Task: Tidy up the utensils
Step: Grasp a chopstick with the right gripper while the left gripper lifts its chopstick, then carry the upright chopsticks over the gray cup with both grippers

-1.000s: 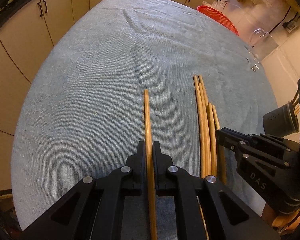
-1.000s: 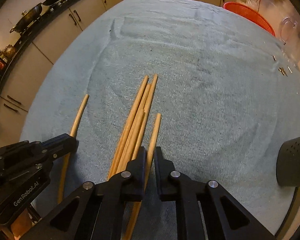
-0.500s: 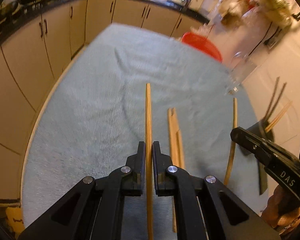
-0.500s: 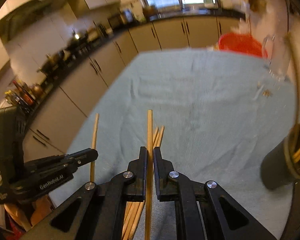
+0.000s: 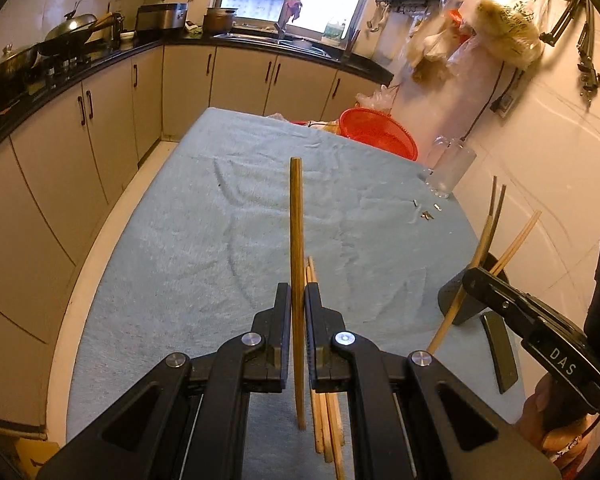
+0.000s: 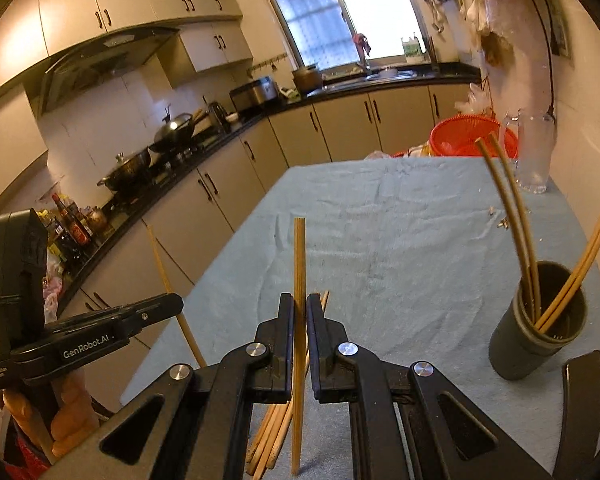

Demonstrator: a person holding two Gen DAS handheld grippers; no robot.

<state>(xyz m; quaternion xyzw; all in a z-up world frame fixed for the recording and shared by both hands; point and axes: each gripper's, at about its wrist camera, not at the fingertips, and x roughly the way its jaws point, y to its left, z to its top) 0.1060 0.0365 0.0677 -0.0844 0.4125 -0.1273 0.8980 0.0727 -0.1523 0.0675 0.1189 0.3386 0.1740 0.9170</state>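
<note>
Chopsticks, one clamped between the fingers of each gripper, left gripper (image 5: 298,300) and right gripper (image 6: 299,308), raised over the loose pile (image 6: 276,436) on the bench (image 6: 400,248), probably bound for the dark holder cup (image 6: 540,340) already holding several upright.

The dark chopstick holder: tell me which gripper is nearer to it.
Right. The right gripper, shut on a chopstick, has the dark chopstick holder just off its right side. The left gripper, also clamping a chopstick, sits farther left, beyond the right one.
</note>
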